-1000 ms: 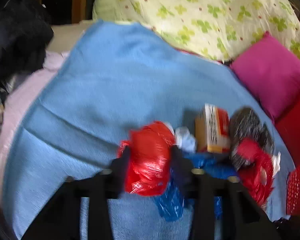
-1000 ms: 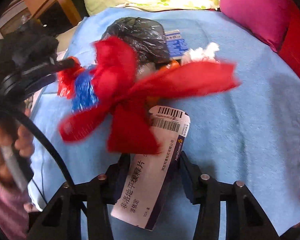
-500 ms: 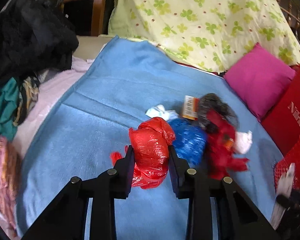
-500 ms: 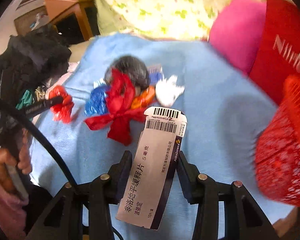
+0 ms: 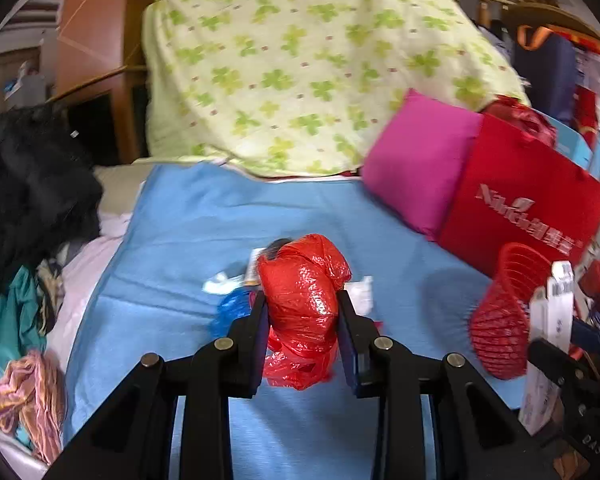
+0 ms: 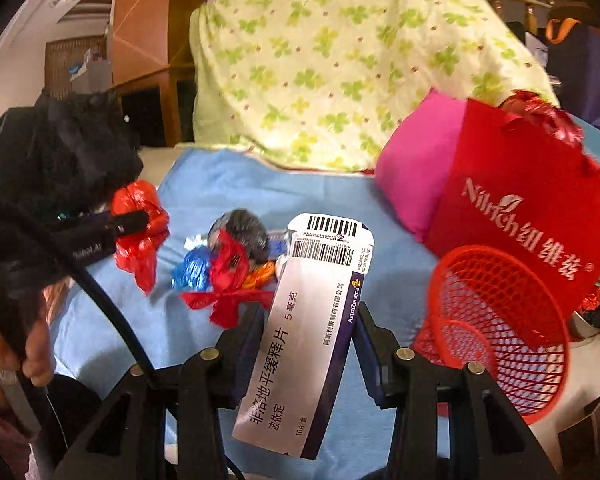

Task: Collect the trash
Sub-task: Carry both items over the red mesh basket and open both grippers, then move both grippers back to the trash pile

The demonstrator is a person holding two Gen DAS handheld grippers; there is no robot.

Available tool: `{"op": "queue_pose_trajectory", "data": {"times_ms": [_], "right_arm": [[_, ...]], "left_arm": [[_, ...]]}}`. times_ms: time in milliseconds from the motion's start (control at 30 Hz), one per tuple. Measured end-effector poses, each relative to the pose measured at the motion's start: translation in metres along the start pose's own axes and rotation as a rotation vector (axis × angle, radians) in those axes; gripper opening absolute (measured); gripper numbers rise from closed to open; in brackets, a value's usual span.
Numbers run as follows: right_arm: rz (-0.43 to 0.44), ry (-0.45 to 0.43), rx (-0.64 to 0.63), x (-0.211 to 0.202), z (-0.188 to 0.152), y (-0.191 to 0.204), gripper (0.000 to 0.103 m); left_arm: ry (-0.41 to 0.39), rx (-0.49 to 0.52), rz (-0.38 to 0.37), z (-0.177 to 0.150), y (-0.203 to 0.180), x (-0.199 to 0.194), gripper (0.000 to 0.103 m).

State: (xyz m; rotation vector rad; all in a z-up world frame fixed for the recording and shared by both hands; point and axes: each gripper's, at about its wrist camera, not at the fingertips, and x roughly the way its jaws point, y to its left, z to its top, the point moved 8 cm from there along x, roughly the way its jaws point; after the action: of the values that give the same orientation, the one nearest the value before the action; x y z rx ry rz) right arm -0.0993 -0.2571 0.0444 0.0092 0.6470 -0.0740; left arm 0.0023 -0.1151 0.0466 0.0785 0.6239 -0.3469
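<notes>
Left gripper [image 5: 302,308] jaws clamp red bag [image 5: 302,300]; right gripper [image 6: 308,320] jaws pinch box [image 6: 304,332]. Basket [image 6: 500,328] at 3 o'clock, tilted: drops may miss.

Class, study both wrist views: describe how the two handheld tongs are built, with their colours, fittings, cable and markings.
Both the left tongs and the right tongs are black angular frames with silver rivets and dark blue pads. A black cable trails from the left unit, which bears pale lettering.
</notes>
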Motion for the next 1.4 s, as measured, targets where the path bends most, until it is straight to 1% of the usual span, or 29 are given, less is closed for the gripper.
{"op": "queue_pose_trajectory", "data": {"times_ms": [133,233,400,500,600,667,700,767,800,833,867,933,1000,1033,1100,1200,1300,1400], "right_arm": [[-0.012,-0.036,0.051,-0.015,0.004,-0.026,0.047],[-0.023,-0.060,0.112,-0.022,0.005,-0.057,0.047],[-0.057,-0.096,0.252,-0.033,0.004,-0.128,0.047],[-0.057,-0.114,0.359,-0.038,-0.001,-0.175,0.047],[-0.056,-0.125,0.467,-0.033,-0.007,-0.220,0.047],[-0.045,-0.119,0.538,-0.027,-0.012,-0.247,0.048],[-0.040,-0.118,0.559,-0.024,-0.014,-0.254,0.048],[-0.027,-0.115,0.600,-0.016,-0.018,-0.269,0.050],[-0.026,-0.107,0.621,-0.011,-0.021,-0.275,0.051],[-0.023,-0.094,0.644,-0.006,-0.025,-0.279,0.053],[-0.003,-0.075,0.675,0.000,-0.030,-0.283,0.058],[0.018,-0.055,0.710,0.008,-0.036,-0.286,0.063],[0.023,-0.056,0.723,0.010,-0.043,-0.290,0.063],[0.018,-0.070,0.714,0.008,-0.043,-0.290,0.063],[0.015,-0.102,0.694,0.002,-0.041,-0.286,0.063],[0.049,-0.166,0.653,-0.015,-0.029,-0.272,0.063],[0.102,-0.231,0.569,-0.036,-0.010,-0.242,0.063],[0.181,-0.290,0.450,-0.054,0.010,-0.196,0.063]], "left_arm": [[0.006,0.032,-0.070,0.007,-0.035,-0.007,0.033],[0.019,0.054,-0.160,0.009,-0.069,-0.010,0.033],[0.050,0.102,-0.340,0.013,-0.138,-0.010,0.034],[0.056,0.122,-0.435,0.022,-0.179,-0.004,0.034],[0.065,0.131,-0.511,0.029,-0.217,0.002,0.034],[0.065,0.135,-0.543,0.032,-0.235,0.008,0.034],[0.065,0.136,-0.569,0.034,-0.248,0.013,0.036],[0.080,0.130,-0.592,0.034,-0.264,0.023,0.047],[0.089,0.127,-0.592,0.033,-0.271,0.027,0.058],[0.095,0.127,-0.583,0.031,-0.276,0.032,0.069],[0.096,0.130,-0.569,0.029,-0.278,0.036,0.070],[0.103,0.143,-0.554,0.024,-0.276,0.040,0.070],[0.107,0.141,-0.532,0.021,-0.267,0.043,0.070],[0.103,0.132,-0.514,0.019,-0.257,0.042,0.070],[0.091,0.119,-0.474,0.014,-0.233,0.038,0.070],[0.066,0.116,-0.374,0.002,-0.187,0.033,0.070],[0.060,0.087,-0.266,-0.016,-0.130,0.025,0.071],[0.073,0.021,-0.119,-0.036,-0.059,0.019,0.071]]}}
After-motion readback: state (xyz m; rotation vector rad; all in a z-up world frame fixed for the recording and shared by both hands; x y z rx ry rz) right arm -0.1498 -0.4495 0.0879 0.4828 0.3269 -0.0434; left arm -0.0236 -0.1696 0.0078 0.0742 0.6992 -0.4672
